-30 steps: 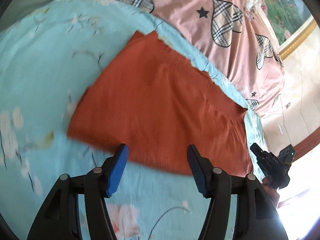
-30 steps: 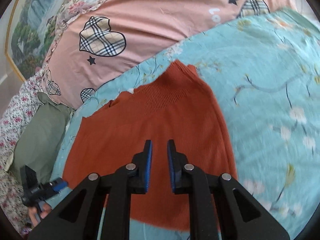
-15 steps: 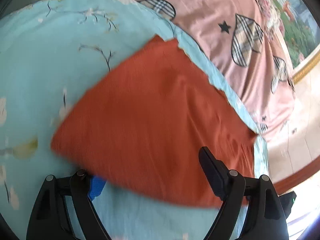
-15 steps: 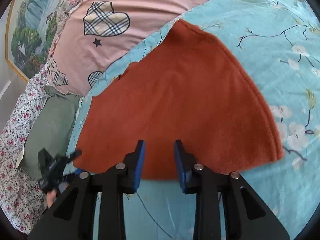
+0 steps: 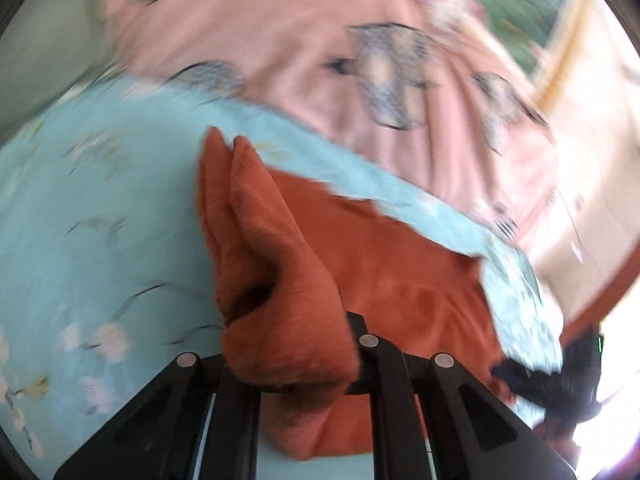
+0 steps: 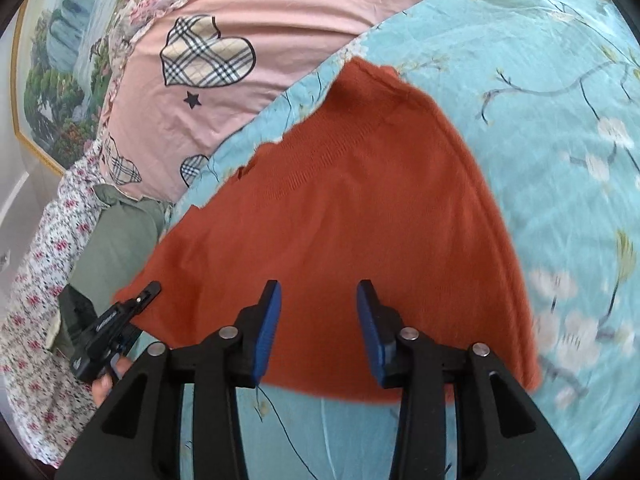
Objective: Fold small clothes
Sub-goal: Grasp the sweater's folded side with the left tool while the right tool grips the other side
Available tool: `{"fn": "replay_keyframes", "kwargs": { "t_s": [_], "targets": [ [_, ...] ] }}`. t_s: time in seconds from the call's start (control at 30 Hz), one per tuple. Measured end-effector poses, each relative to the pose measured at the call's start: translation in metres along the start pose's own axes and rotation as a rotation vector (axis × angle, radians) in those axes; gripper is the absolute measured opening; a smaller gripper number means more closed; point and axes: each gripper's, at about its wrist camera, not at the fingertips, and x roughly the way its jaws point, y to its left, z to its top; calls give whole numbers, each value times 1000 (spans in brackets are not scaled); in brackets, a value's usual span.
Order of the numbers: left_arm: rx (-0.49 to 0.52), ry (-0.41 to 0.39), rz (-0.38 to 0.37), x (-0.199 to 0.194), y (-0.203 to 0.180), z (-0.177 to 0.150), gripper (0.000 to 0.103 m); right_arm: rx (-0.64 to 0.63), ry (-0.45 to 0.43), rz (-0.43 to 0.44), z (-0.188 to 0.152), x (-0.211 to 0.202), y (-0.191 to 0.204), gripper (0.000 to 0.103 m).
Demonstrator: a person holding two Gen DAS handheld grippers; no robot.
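Gripping a raised fold of orange garment [image 5: 280, 280], left gripper [image 5: 296, 364], right gripper [image 6: 318, 328] fingers parted, holding nothing.

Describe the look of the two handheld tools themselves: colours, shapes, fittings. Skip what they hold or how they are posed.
The right tool has black angular plastic fingers shaped like triangular frames with cut-out windows, silver round rivets at the joints, and blue ribbed pads on the inner faces. The left tool has the same black frame and silver rivets; its pads are hidden. No cables or sleeves show; bare fingertips grip the left tool's handle.
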Motion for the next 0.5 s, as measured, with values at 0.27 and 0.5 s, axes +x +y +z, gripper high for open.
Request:
{"fn": "replay_keyframes", "kwargs": {
  "t_s": [0.27,0.5],
  "targets": [
    [322,136,-77,54,-104,-52,10,39,116,132,43,33,7,70],
    [345,160,-59,61,-105,-66,10,-18,260,128,58,104,37,74]
  ]
}}
